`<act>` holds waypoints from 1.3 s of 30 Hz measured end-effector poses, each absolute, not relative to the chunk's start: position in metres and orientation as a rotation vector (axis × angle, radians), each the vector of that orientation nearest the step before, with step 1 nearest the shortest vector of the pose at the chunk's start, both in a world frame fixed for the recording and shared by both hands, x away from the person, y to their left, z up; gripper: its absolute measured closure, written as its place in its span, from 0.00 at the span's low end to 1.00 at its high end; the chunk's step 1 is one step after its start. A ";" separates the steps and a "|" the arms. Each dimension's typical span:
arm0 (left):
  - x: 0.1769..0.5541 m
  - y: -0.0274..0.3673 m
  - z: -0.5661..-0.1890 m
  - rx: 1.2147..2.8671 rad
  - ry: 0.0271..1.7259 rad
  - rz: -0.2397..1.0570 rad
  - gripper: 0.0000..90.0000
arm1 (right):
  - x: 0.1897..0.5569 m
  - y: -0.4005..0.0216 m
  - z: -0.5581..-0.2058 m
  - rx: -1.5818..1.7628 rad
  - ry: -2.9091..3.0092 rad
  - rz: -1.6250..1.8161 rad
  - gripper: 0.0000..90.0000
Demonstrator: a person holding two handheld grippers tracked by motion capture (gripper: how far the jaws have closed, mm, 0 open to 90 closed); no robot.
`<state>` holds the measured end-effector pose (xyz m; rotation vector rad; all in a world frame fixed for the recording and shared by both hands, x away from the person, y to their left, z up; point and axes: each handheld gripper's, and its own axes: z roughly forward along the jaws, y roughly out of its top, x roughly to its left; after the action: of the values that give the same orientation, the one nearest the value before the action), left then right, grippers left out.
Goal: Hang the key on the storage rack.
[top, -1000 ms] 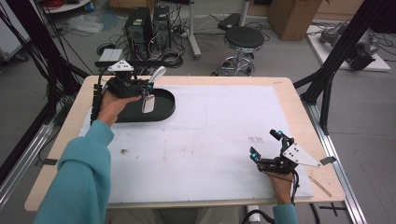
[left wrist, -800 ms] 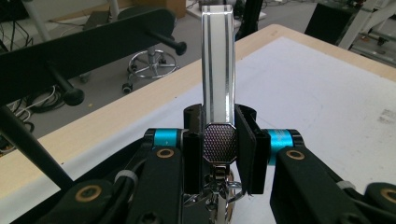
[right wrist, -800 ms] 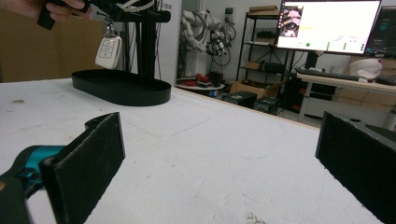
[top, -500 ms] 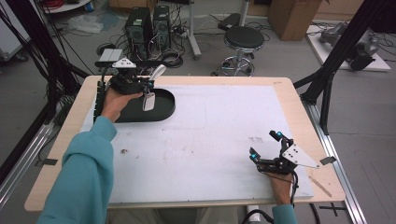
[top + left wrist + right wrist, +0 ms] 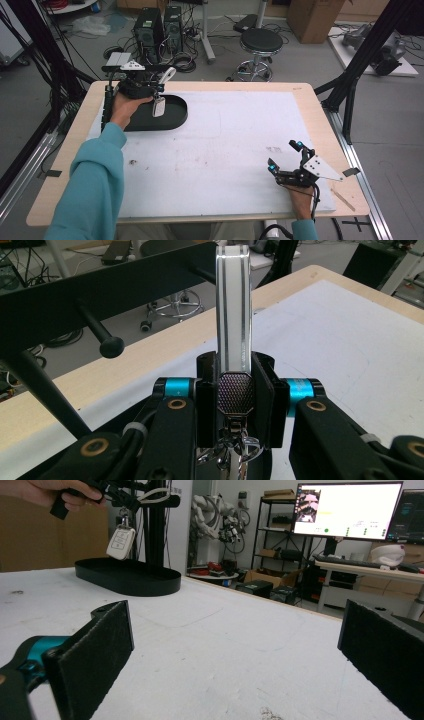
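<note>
Now the left gripper [image 5: 159,89] is clenched on a white strap [image 5: 232,305] with a car key [image 5: 158,106] dangling over the black tray [image 5: 172,117], while the right gripper [image 5: 286,157] rests released.

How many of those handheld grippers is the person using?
2. The left gripper is held above the black tray, clamped on a key strap; the right gripper rests open near the table's near right corner.

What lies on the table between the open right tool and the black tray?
Nothing: in the high view, the white mat is bare between the right tool and the black tray, apart from small smudges.
</note>
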<state>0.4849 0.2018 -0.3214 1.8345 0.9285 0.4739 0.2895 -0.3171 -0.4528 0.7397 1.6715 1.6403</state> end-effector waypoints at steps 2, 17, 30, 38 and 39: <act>0.486 0.202 -0.322 1.827 0.940 0.480 0.82 | 0.289 -0.317 -0.453 0.744 1.673 1.644 0.01; 0.491 0.202 -0.327 1.775 0.990 0.475 0.82 | 0.289 -0.318 -0.453 0.742 1.671 1.643 0.01; 0.494 0.198 -0.335 1.814 1.009 0.486 0.82 | 0.289 -0.318 -0.453 0.740 1.669 1.643 0.01; 0.493 0.193 -0.341 1.815 1.018 0.519 0.82 | 0.289 -0.318 -0.454 0.745 1.672 1.641 0.01; 0.493 0.191 -0.342 1.807 1.021 0.528 0.82 | 0.289 -0.318 -0.454 0.742 1.669 1.640 0.01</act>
<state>0.4926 0.1915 -0.3424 1.8068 1.0214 0.5278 0.2889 -0.3180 -0.4536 0.7415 1.6687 1.6401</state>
